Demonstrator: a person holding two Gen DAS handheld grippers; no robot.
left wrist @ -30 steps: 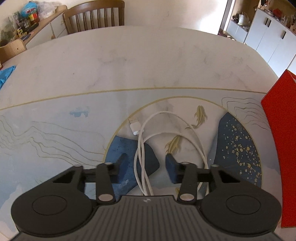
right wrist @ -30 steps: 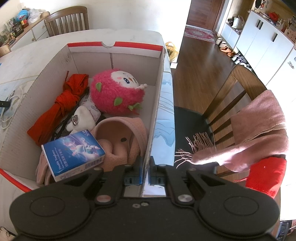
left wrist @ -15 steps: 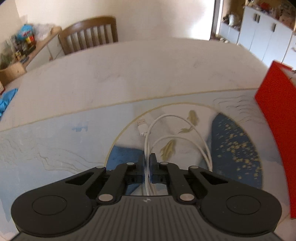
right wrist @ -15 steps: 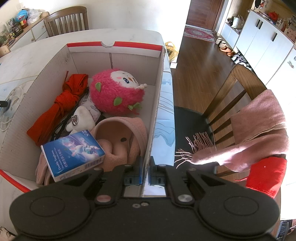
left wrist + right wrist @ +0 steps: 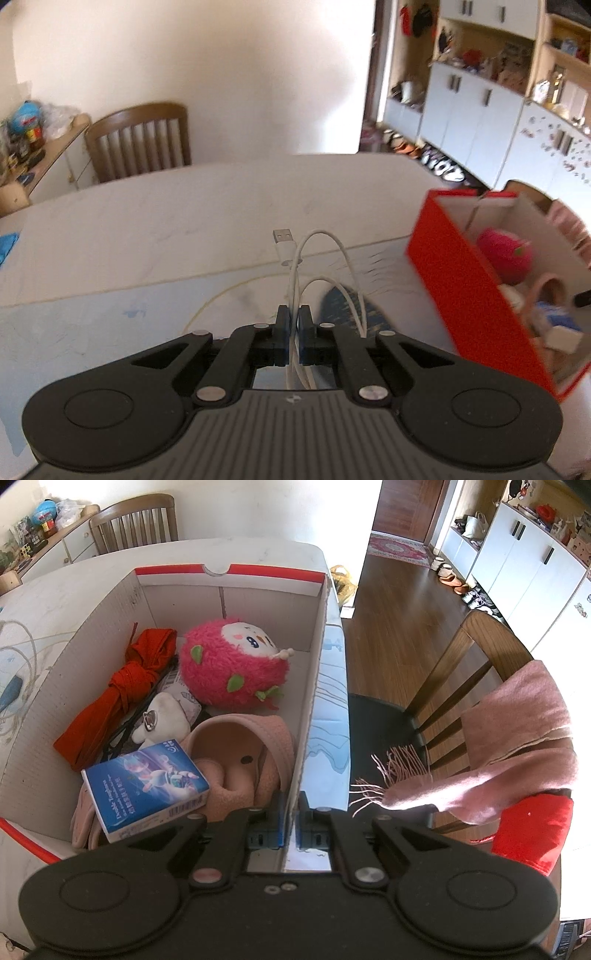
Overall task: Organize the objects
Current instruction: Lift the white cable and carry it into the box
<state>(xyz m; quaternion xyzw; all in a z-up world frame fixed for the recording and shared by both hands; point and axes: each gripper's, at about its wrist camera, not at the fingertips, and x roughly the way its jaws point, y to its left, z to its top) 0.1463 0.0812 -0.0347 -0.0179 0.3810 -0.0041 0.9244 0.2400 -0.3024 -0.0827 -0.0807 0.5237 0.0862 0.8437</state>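
left wrist view: the left tongs (image 5: 294, 325) are clamped on a white usb cable (image 5: 295, 273), held clear above the table (image 5: 147, 236). the cable is thin and glossy, gathered into several loops that arch ahead of the blue pads (image 5: 282, 328), with a silver usb plug (image 5: 283, 239) standing upright at the far end. to the right stands the red cardboard box (image 5: 472, 291), open at the top, near the cable but not touching it. this view is blurred toward the box, so its contents read only as a pink shape and pale patches.

right wrist view: the right tongs (image 5: 290, 821) are pressed together on the box (image 5: 314, 686) wall, one pad inside and one outside its right side. here the contents are sharp: a pink plush toy (image 5: 236, 664), a red folded cloth (image 5: 122, 690), a small white plush (image 5: 162, 714), a blue printed carton (image 5: 146, 781) and a pink fleece slipper (image 5: 240, 753). this view also shows a wooden chair (image 5: 476, 672) draped with a pink scarf (image 5: 517, 738), beside the table edge. the cable is not seen from this side.
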